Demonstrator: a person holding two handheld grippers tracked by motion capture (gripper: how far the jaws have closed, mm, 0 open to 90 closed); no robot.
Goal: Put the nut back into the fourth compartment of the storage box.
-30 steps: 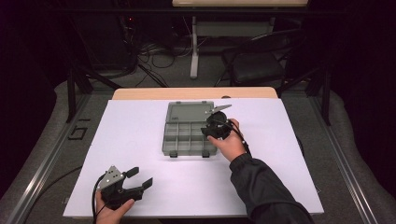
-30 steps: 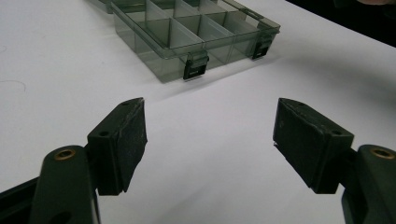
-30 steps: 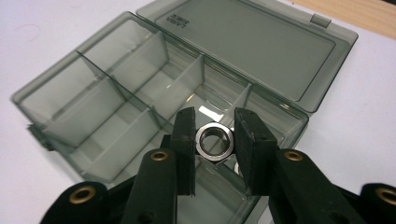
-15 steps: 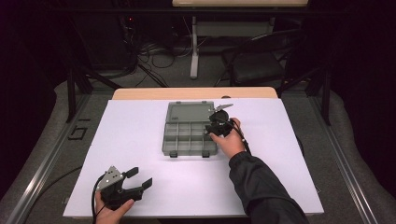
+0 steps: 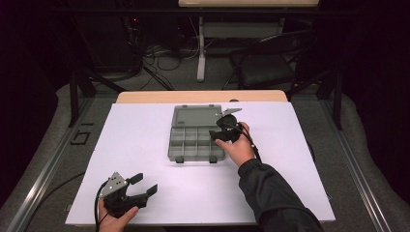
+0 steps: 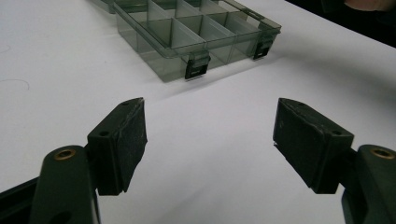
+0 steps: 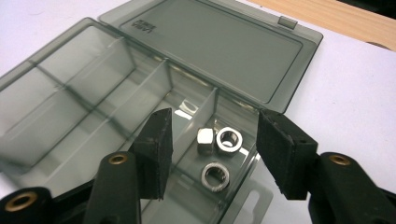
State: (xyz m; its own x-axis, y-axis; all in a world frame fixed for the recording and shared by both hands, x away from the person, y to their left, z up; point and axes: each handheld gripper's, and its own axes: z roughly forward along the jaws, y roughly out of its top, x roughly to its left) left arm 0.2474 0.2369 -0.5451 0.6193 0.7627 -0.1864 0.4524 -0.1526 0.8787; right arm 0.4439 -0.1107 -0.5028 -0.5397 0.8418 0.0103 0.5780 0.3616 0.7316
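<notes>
A smoky grey compartment box lies open mid-table, its lid folded flat behind it. My right gripper hovers over the box's right end. In the right gripper view its jaws have just been opening and stand apart, with no pad pressing on anything. Below them three metal nuts lie in one compartment of the box. My left gripper rests near the table's front left corner, open and empty. In its own view the left gripper faces the box's latches from a distance.
A white sheet covers the table, and a strip of wood shows at its far edge. Beyond the table stand a dark chair and floor cables. The other compartments look empty.
The right gripper has shifted only slightly over the box's right end. The left gripper has not moved.
</notes>
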